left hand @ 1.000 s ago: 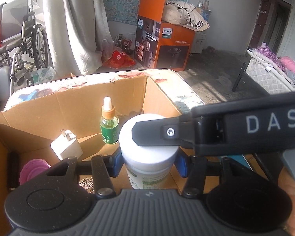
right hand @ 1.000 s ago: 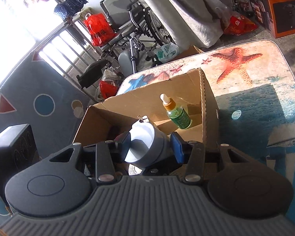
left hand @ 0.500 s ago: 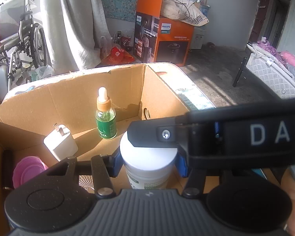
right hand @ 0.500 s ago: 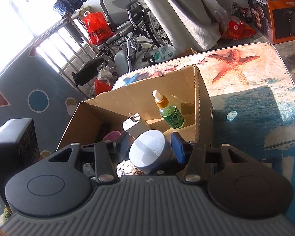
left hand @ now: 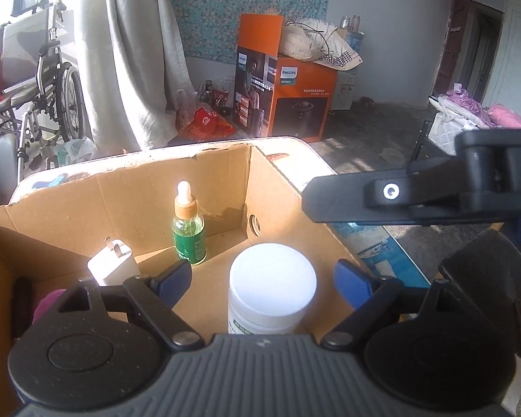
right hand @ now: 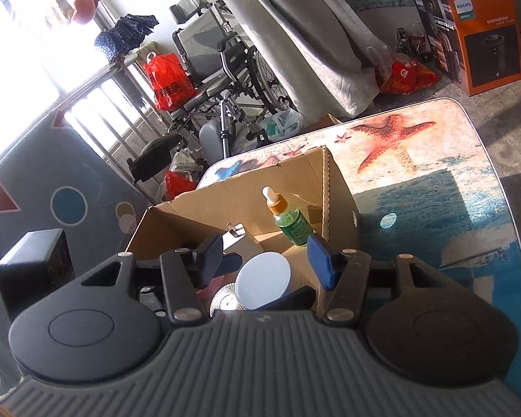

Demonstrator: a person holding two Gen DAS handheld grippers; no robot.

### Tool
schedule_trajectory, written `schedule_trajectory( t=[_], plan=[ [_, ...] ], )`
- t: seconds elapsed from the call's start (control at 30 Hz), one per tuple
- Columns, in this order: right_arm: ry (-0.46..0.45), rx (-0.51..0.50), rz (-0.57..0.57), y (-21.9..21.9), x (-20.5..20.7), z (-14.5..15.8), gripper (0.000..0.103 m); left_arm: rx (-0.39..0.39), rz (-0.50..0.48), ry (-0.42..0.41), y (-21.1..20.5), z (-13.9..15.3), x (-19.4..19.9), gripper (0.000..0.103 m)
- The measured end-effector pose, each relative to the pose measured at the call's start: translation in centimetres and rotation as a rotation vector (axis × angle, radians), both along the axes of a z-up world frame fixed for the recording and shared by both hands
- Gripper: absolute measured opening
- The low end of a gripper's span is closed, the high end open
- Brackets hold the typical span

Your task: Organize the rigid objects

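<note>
A white-lidded jar stands upright on the floor of the open cardboard box. My left gripper is open, its blue pads wide on either side of the jar and apart from it. My right gripper is also open, above the same jar, and its black finger crosses the left wrist view at the right. In the box also stand a green dropper bottle, a white charger plug and a pink round thing.
The box sits on a table with a starfish print. A round metal mesh thing lies in the box near the jar. Beyond the table are a wheelchair, a curtain, an orange Philips carton and a black speaker.
Both grippers have opened and let go of the white jar, which now stands in the box. The right gripper has drawn back to the right and upward.
</note>
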State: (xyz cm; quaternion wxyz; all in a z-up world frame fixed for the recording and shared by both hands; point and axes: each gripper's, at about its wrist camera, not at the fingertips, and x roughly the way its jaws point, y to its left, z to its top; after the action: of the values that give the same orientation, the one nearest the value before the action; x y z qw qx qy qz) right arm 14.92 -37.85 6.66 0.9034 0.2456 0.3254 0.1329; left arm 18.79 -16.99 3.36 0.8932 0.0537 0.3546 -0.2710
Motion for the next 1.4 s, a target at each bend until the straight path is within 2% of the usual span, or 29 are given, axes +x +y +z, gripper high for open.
schedule_trajectory(
  t=[0.17,0.27,0.33,0.4,0.5,0.67,0.8,0.87,0.97,1.1,1.17,1.4],
  plan=[
    [-0.045,0.057,-0.046,-1.5,-3.4,1.6,0.058,-0.055,0.044,-0.032,1.8,1.9,-1.7,0.091],
    [-0.064,0.114,-0.061,-1.9,-5.7,2.1,0.06,-0.1,0.056,-0.043,3.4,3.6,-3.4,0.096],
    [-0.08,0.118,-0.068,-1.7,-7.3,2.4,0.062,-0.122,0.061,-0.044,4.6,4.7,-4.6,0.102],
    [-0.103,0.114,-0.08,-1.2,-9.1,2.9,0.066,-0.135,0.071,-0.057,6.1,5.6,-6.0,0.103],
    [-0.135,0.079,-0.101,0.0,-11.4,3.4,0.076,-0.103,0.123,-0.079,7.8,6.8,-7.7,0.103],
    [-0.145,0.01,-0.123,2.3,-14.1,3.0,0.092,-0.025,0.239,-0.069,9.7,7.2,-9.1,0.103],
    [-0.133,-0.075,-0.129,4.3,-15.0,2.6,0.096,0.035,0.317,-0.067,11.1,7.2,-10.0,0.103],
    [-0.139,-0.114,-0.138,5.0,-15.4,2.7,0.101,0.077,0.355,-0.077,11.1,7.2,-10.0,0.103],
    [-0.141,-0.158,-0.148,5.9,-15.7,2.7,0.102,0.109,0.378,-0.11,11.1,7.1,-10.3,0.103],
    [-0.108,-0.228,-0.167,6.9,-15.9,2.5,0.102,0.176,0.318,-0.122,10.5,6.6,-10.6,0.103],
    [-0.1,-0.256,-0.168,7.3,-15.8,2.4,0.102,0.195,0.332,-0.124,10.3,6.1,-10.7,0.103],
    [-0.055,-0.352,-0.158,8.9,-14.4,1.6,0.102,0.189,0.386,-0.088,11.3,5.0,-10.2,0.103]
  ],
)
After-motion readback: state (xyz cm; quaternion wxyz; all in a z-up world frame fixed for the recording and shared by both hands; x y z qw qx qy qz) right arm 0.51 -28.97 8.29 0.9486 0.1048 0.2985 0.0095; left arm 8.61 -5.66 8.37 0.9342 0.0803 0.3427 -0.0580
